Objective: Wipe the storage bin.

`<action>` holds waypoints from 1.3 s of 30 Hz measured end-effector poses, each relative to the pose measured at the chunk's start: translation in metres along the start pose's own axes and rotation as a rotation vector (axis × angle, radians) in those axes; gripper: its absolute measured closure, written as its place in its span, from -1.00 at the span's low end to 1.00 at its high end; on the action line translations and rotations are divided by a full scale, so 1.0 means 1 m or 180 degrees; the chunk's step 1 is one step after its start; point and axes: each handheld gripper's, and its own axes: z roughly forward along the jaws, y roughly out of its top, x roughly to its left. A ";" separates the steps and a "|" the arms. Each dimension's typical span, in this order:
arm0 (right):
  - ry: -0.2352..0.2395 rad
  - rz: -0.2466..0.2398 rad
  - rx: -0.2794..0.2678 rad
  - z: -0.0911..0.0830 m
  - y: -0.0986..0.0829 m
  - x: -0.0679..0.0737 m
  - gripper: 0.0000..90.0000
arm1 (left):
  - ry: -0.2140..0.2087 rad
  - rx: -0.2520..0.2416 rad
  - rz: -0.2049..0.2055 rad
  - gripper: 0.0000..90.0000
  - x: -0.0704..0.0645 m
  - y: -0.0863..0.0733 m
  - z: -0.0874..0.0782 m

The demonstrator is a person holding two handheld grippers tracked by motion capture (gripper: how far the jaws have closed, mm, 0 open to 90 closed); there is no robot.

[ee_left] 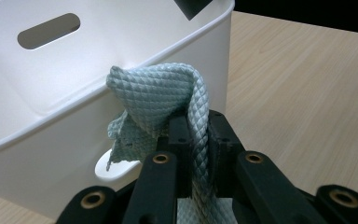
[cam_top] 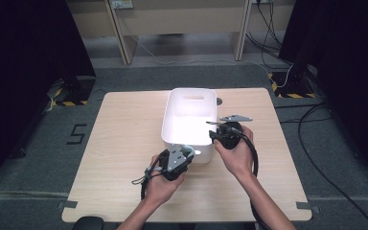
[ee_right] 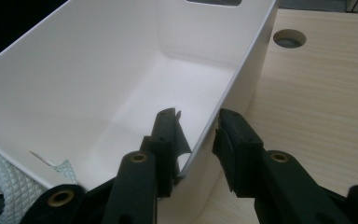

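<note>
Table (cam_top: 124,143): light wood top, round cable hole (ee_right: 288,38) near far edge just R of the bin. Grey floor around it, a "5" marked on floor to the L (cam_top: 76,133), yellow/black hazard tape by dark stands both sides, pale wood furniture legs + loose cables at back.

White plastic bin (cam_top: 190,122): sits mid-table, long side running away from the person, slot handle in far end wall. Inside looks bare in the right gripper view, smooth white floor & walls.

Cloth (ee_left: 161,100): pale blue-green, quilted diamond weave. Bunched, held up against the bin's near outer wall just below the rim, near a small white tab on the wall. Not inside the bin.

Left tongs (ee_left: 193,126): pressed together on the cloth, fabric runs down betw. the two black jaws. Left hand (cam_top: 165,184) comes in from bottom, gripper at bin's near L corner.

Right tongs (ee_right: 198,128): spread, straddling the bin's R side wall – one jaw inside, one outside; the inner jaw lies close to the wall, whether it touches I cannot tell. Right hand (cam_top: 237,155) alongside bin's R side, forearm angled in from lower R. Cloth corner shows lower L in right gripper view.
</note>
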 end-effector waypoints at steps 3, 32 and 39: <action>0.0005 -0.0005 0.0008 0.000 0.000 0.000 0.53 | -0.0006 0.0005 0.0012 0.82 0.000 0.000 0.000; 0.0018 -0.0020 0.0019 -0.001 0.001 -0.001 0.52 | -0.0016 0.0107 0.0018 0.82 -0.002 -0.005 0.006; 0.0013 -0.0021 0.0019 -0.001 0.001 0.000 0.52 | 0.0001 0.0140 -0.0003 0.82 -0.002 -0.010 0.009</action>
